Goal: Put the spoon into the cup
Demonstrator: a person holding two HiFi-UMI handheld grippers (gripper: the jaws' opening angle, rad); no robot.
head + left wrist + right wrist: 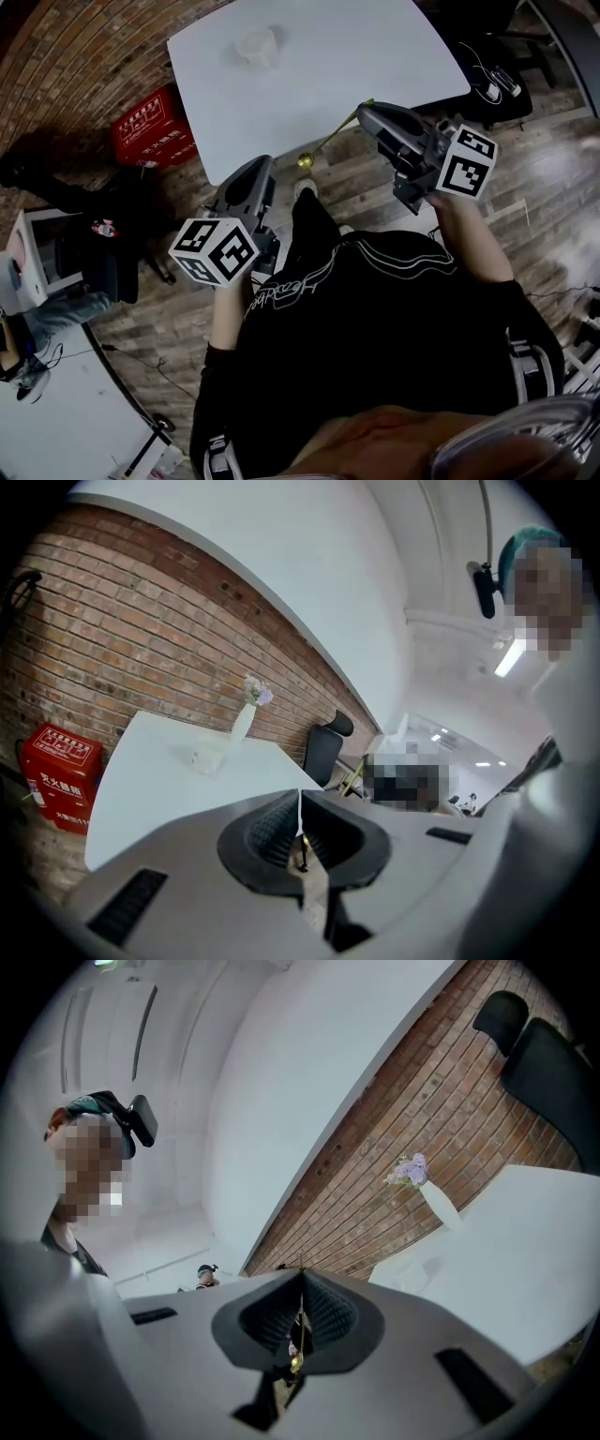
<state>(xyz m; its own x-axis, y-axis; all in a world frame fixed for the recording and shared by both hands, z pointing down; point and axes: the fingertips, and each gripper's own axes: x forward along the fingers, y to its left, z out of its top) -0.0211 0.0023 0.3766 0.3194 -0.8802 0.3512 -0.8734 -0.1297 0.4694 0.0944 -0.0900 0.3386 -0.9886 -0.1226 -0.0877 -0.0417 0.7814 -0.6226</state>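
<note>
Nearest, holds the left gripper (255, 178) pressed together on nothing at 7 o'clock. Pinches the spoon (306, 161) by its handle in the right gripper (367, 111), long axis 2 to 8 o'clock, bowl at 8. Finds the cup (258, 45) well apart at 11 o'clock from that gripper, on the table (375, 56).

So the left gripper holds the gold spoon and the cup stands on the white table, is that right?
No: the right gripper holds the gold spoon, as the head view shows. The cup does stand on the white table.
</note>
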